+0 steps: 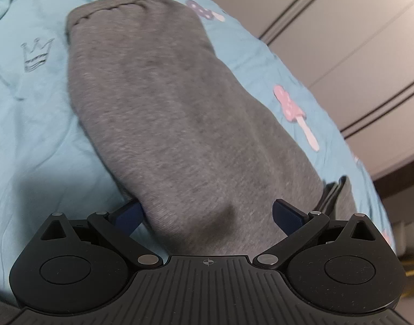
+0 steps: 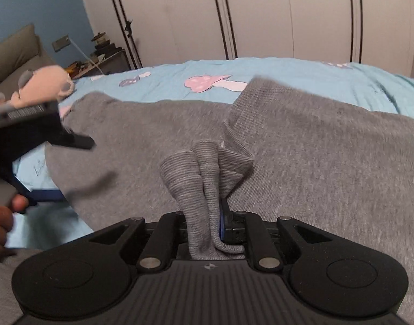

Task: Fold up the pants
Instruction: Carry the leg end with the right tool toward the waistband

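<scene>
Pale wardrobe doors [image 2: 261, 13] behind a bed [image 2: 288, 67] under a light-blue mushroom-print sheet, grey pants [image 2: 329, 162] spread across it — one part stretching away in the left wrist view. Ribbed cuffs [image 2: 204, 168] bunched and clamped between the closed fingers of the right hand-held gripper [image 2: 207, 224]. Left hand-held gripper [image 1: 207, 214] spread wide — blue pads either side of the grey fabric, not pinching it.
</scene>
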`<state>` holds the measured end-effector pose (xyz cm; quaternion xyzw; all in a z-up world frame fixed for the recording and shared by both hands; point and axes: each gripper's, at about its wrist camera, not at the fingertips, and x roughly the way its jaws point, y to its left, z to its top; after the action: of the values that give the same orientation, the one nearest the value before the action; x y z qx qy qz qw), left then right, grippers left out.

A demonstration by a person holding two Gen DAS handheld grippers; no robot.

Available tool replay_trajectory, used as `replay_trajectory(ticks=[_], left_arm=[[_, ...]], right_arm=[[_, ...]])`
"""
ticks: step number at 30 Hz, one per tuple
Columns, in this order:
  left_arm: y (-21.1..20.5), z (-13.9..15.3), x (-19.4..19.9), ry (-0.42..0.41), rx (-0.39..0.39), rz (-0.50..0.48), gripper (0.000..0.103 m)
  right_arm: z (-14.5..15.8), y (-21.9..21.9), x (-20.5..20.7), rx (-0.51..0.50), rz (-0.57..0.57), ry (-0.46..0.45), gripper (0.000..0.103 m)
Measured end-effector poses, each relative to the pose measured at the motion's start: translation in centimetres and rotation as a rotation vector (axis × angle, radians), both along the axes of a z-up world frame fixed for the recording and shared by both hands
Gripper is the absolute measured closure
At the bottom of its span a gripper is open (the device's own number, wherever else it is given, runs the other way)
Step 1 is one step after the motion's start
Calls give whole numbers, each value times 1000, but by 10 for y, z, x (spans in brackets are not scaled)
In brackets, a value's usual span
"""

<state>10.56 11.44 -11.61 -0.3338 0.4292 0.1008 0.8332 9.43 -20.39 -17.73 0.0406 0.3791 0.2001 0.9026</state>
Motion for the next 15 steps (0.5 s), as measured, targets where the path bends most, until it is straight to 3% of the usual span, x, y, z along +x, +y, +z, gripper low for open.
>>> replay_trajectory(ticks=[5, 15], left_arm=[[8, -10, 3, 23, -38, -5, 0], [8, -10, -1, 52, -21, 8, 0]], right_arm=[[-4, 12, -17, -17, 3, -21, 50], [13, -5, -33, -70, -91, -83, 41]])
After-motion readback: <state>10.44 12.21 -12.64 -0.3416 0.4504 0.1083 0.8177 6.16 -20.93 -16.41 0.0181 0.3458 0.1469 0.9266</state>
